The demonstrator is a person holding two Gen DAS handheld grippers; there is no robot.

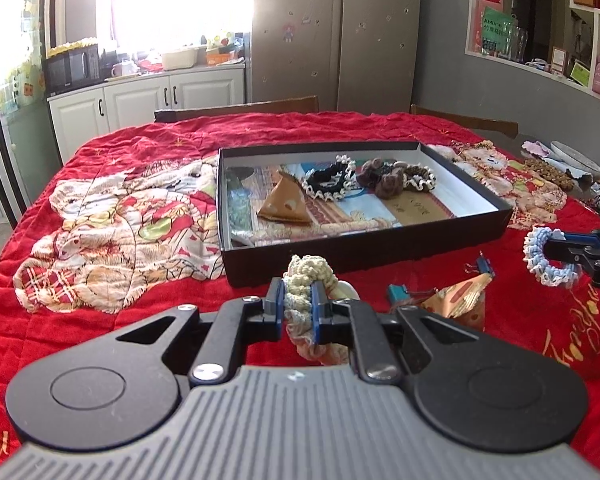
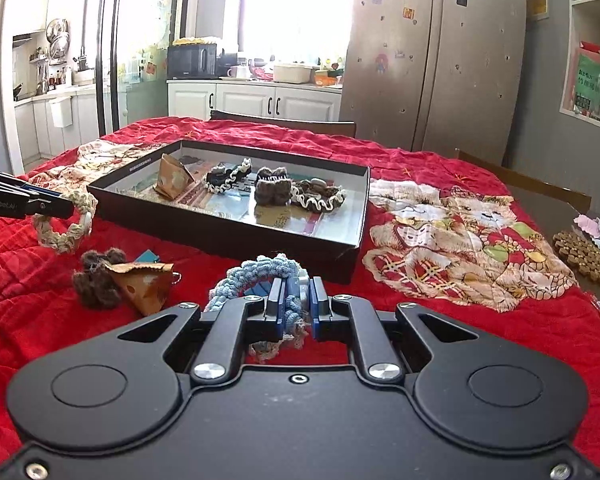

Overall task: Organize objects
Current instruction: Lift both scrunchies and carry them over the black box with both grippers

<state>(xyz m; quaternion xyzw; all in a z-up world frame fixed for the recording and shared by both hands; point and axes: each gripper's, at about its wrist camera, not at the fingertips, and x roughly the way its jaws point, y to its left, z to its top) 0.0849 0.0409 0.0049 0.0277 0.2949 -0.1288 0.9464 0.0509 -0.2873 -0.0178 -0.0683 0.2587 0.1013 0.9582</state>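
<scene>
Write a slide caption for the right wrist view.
Right gripper clamps a blue crocheted scrunchie before the black box; left gripper holds a cream one.

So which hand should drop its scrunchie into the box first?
Probably left: its hand-held gripper, shut on the cream scrunchie, faces the box squarely. The right one sits off its corner.

I see a red blanket (image 1: pixel 120 152) printed with plaid teddy bears, a black box (image 1: pixel 364 248), a cream scrunchie (image 1: pixel 306 276), and a light-blue scrunchie (image 2: pixel 260 276).
</scene>
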